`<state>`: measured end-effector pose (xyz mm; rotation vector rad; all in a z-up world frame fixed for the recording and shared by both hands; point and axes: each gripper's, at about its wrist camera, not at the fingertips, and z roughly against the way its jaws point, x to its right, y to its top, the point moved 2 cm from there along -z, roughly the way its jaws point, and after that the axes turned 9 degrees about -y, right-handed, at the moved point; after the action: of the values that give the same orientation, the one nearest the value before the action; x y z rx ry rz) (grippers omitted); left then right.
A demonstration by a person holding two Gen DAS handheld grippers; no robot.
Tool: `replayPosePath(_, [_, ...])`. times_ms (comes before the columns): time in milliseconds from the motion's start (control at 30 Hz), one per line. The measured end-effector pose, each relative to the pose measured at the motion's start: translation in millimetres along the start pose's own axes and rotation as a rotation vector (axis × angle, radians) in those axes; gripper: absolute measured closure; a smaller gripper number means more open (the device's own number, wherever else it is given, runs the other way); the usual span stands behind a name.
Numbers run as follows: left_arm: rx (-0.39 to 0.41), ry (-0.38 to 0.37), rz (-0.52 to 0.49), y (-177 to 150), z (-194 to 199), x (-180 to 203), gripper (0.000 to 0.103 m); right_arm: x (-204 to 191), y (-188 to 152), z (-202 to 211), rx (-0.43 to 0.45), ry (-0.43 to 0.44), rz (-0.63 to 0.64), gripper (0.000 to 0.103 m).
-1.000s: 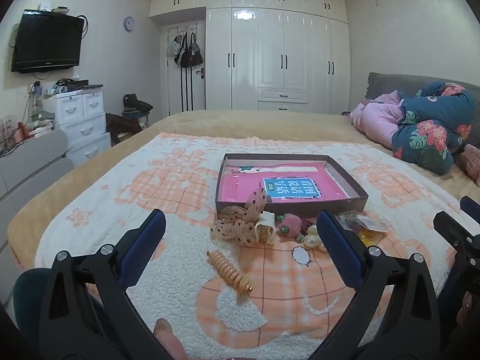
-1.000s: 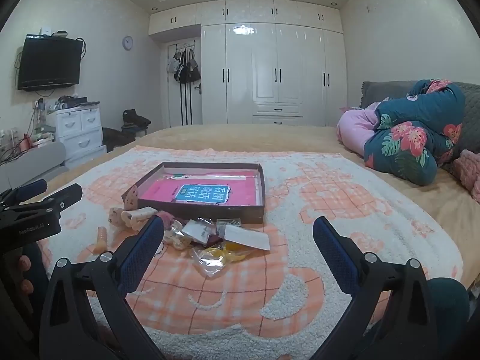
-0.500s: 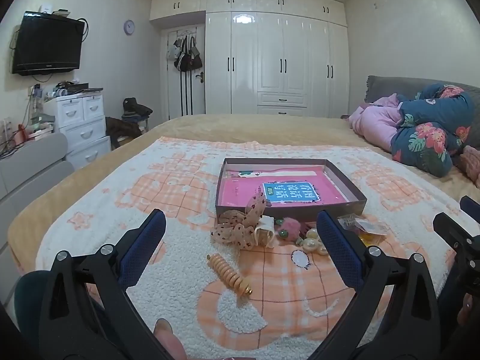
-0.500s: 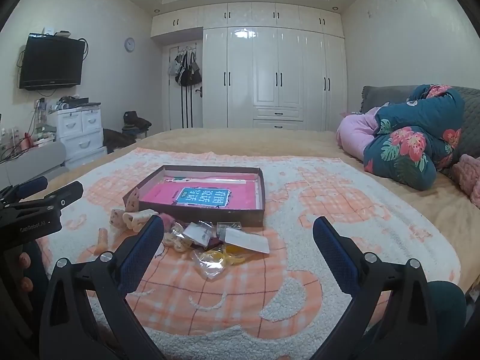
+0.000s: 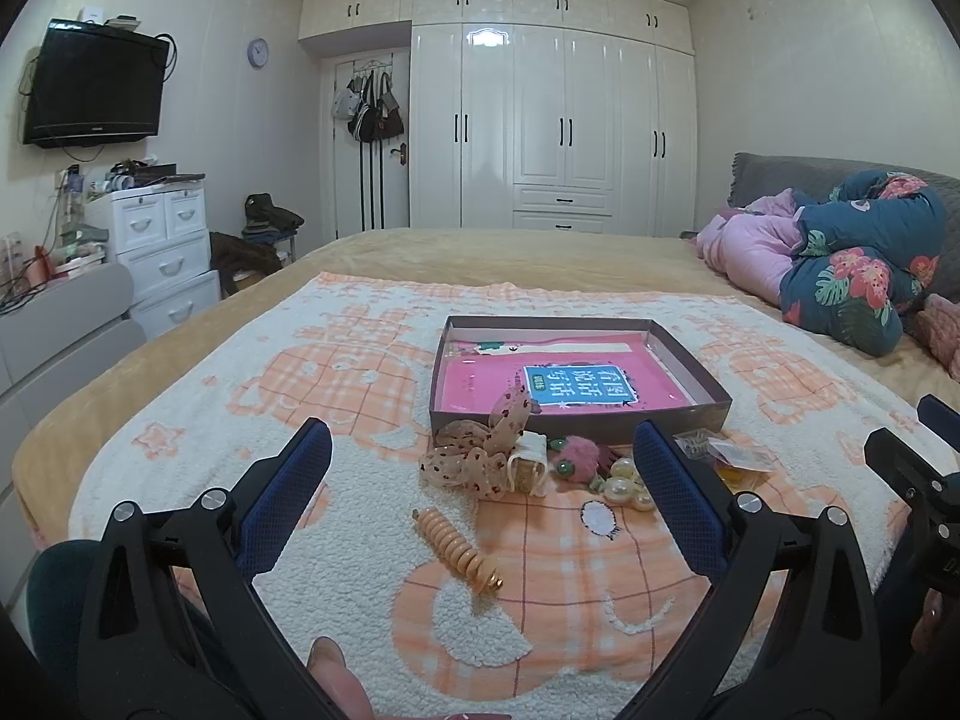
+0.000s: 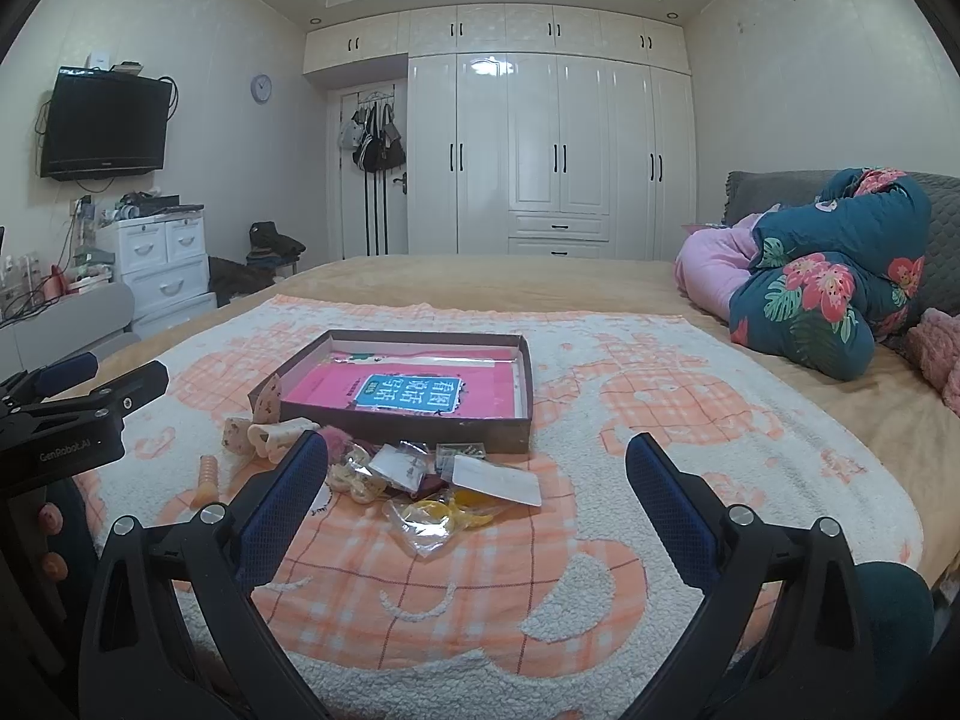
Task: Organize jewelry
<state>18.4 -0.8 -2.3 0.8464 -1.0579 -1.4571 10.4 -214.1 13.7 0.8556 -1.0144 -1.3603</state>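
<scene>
A shallow brown box (image 5: 702, 381) with a pink book inside lies on the blanket; it also shows in the right wrist view (image 6: 528, 384). In front of it lies a pile: a dotted bow (image 5: 480, 456), a pink pompom (image 5: 579, 456), pearl pieces (image 5: 624, 483), an orange spiral clip (image 5: 459, 549) and small plastic bags (image 6: 432, 516). My left gripper (image 5: 480, 468) is open and empty, hovering before the pile. My right gripper (image 6: 477, 480) is open and empty, to the pile's right.
An orange-and-white fleece blanket (image 5: 336, 396) covers the bed. Bundled floral and pink quilts (image 6: 822, 294) lie at the right. A white drawer unit (image 5: 162, 246) and a grey chair back (image 5: 66, 324) stand to the left. White wardrobes line the far wall.
Both grippers have drawn back and risen slightly, so the box and pile sit a little farther off. Both stay open.
</scene>
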Motion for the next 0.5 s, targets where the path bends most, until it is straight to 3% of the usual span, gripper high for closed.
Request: replayPosePath(500, [0.001,-0.002,0.002,0.1,0.3,-0.9,0.011,0.2,-0.9,0.5,-0.003,0.0,-0.004,0.006])
